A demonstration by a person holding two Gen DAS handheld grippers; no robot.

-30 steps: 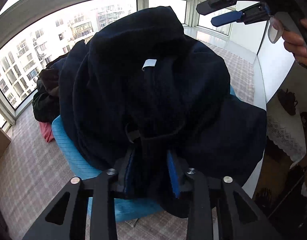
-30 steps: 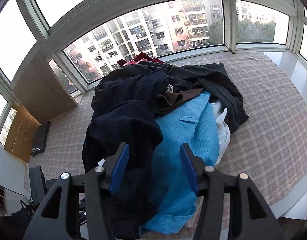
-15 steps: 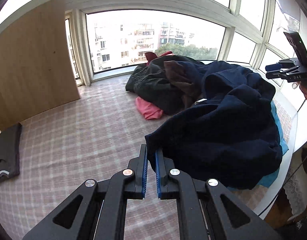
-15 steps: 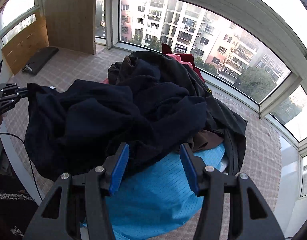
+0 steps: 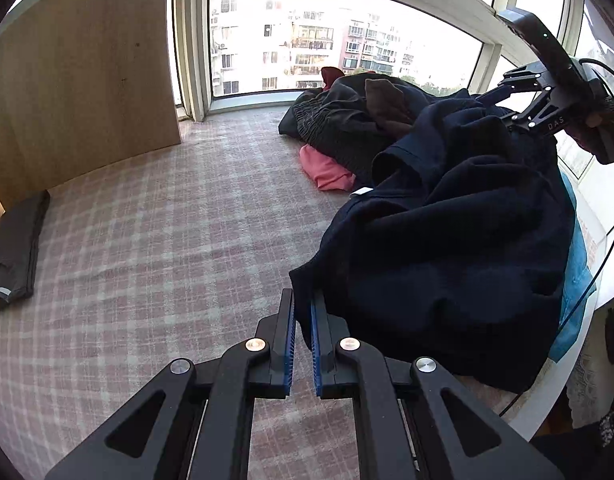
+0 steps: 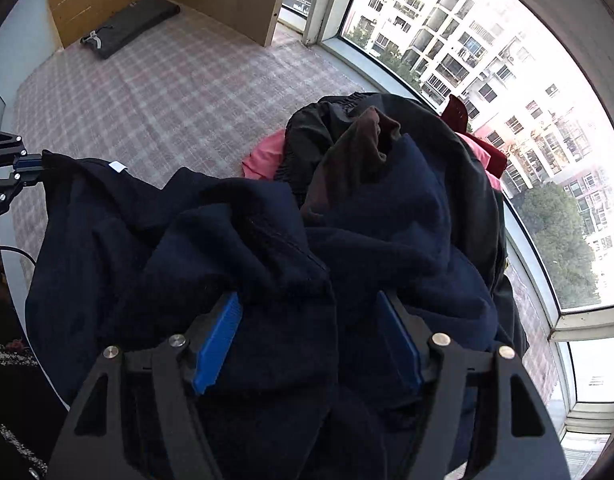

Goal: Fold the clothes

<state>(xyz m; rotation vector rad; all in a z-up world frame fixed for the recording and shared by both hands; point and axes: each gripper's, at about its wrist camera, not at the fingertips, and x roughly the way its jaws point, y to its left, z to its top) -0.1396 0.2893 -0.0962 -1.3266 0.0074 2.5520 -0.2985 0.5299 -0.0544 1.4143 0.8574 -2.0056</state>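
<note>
A navy garment (image 5: pixel 459 240) lies heaped on the plaid mat, on top of a pile of clothes. My left gripper (image 5: pixel 302 294) is shut on its near edge, and the cloth runs down between the blue pads. The right wrist view shows the same gripper (image 6: pixel 31 168) at far left, holding a corner of the navy garment (image 6: pixel 267 248) stretched out. My right gripper (image 6: pixel 307 296) is open, pads wide apart, with a bunched fold of the navy cloth between them. In the left wrist view the right gripper (image 5: pixel 495 108) sits at the garment's far upper end.
Behind the navy garment lie a black garment (image 5: pixel 335 128), a brown one (image 5: pixel 383 100) and a pink one (image 5: pixel 327 168). A blue shirt (image 5: pixel 575 248) lies under it by the mat's right edge. A folded dark garment (image 5: pixel 11 248) rests far left beside a wooden panel (image 5: pixel 87 72).
My left gripper shut on the navy garment's edge and pulled it out to the left. My right gripper dropped onto the navy cloth, which now bunches between its open pads.
</note>
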